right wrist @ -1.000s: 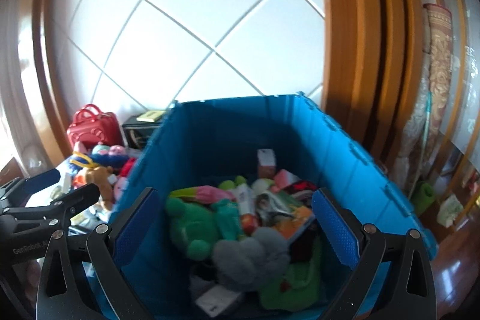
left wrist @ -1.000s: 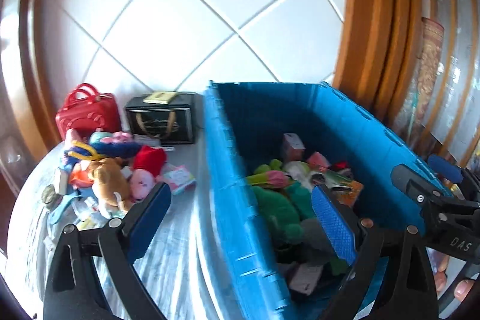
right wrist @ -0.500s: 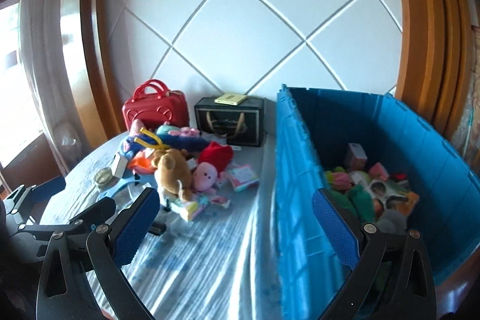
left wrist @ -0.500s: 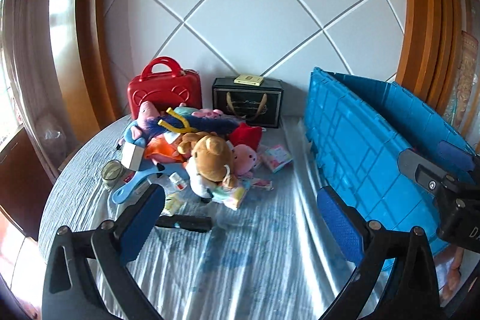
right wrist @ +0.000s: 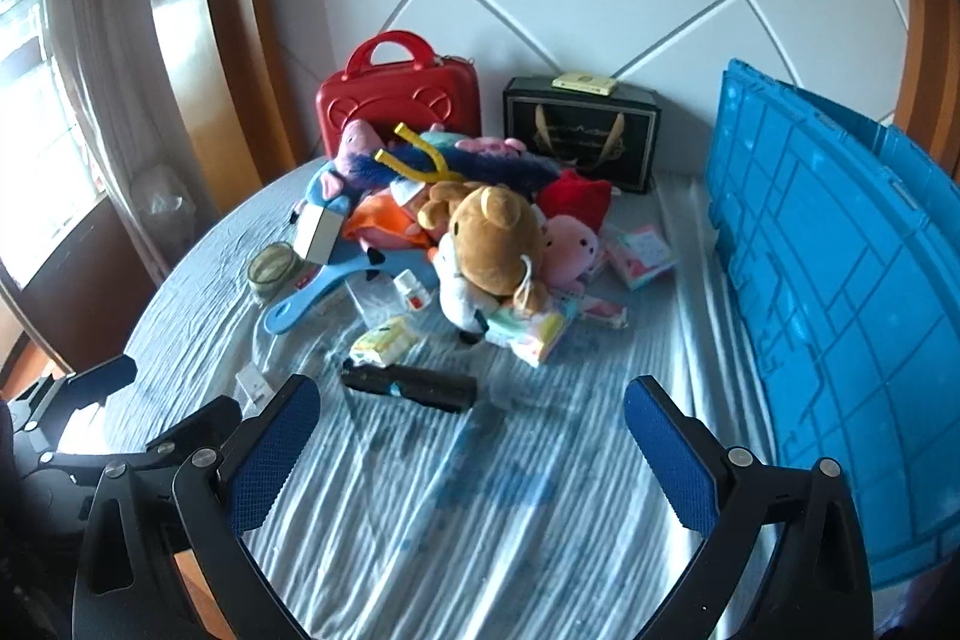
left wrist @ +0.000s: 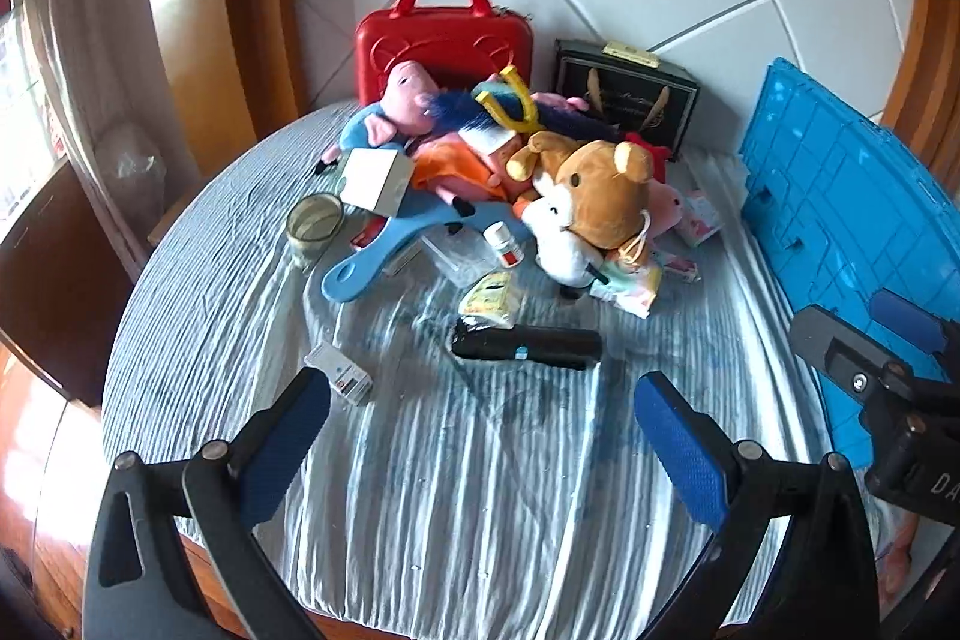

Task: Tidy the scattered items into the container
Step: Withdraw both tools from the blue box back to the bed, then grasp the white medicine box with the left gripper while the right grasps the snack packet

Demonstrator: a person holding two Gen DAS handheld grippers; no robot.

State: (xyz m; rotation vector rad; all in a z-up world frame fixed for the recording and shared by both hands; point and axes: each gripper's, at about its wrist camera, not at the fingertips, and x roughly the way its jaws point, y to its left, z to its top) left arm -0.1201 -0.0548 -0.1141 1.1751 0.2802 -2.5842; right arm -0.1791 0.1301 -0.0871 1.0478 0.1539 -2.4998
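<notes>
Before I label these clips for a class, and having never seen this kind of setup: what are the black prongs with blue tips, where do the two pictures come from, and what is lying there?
The prongs are two hand-held grippers, one in each of a person's hands. Each carries a wide-angle camera that looks along its own fingers, so one picture comes from the left gripper and one from the right gripper. Both are open and hold nothing. Below them is a round table with a striped cloth. On it lie a brown plush bear, a black flashlight, a blue scoop, a small glass jar and more toys. A red case stands behind; the blue container stands to the right.
</notes>
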